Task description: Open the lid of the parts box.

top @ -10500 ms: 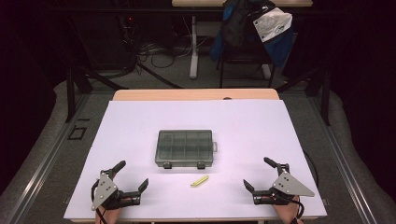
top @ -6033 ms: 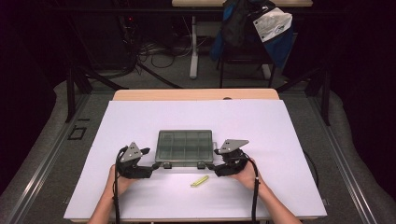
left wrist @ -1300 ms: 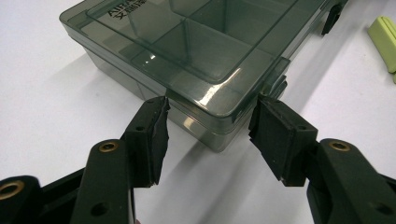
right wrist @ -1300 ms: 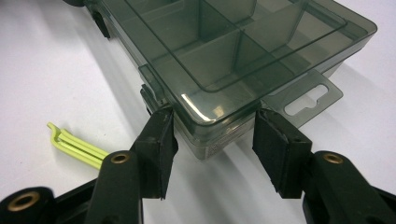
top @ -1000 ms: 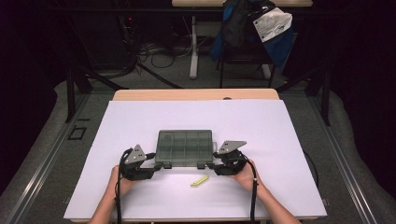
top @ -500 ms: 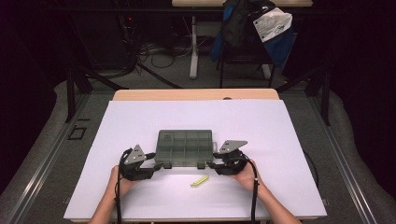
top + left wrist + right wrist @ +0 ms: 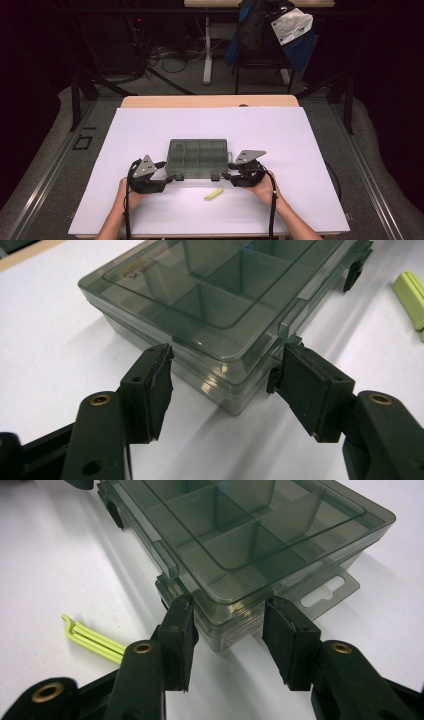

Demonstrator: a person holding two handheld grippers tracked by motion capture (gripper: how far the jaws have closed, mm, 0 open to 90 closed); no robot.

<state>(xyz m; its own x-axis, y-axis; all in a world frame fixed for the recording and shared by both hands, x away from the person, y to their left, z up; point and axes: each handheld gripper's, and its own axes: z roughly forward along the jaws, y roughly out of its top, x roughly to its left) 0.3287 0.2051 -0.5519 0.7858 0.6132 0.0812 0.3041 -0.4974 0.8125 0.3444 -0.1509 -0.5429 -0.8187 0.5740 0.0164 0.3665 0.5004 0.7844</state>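
Two tools set at the near corners of a smoky compartment box

The left tool (image 7: 220,375) is placed at the box's (image 7: 198,158) near left corner; its jaws have just been opening, and the corner is straddled with a gap at each pad. The right tool (image 7: 227,625) is set at the near right corner, its jaws just closing, the pads drawn up close on both sides of the corner; contact cannot be told. The closed box is rested flat on the white worktop (image 7: 150,125), near its front middle. A yellow-green clip (image 7: 213,194) is seen lying just in front of the box.
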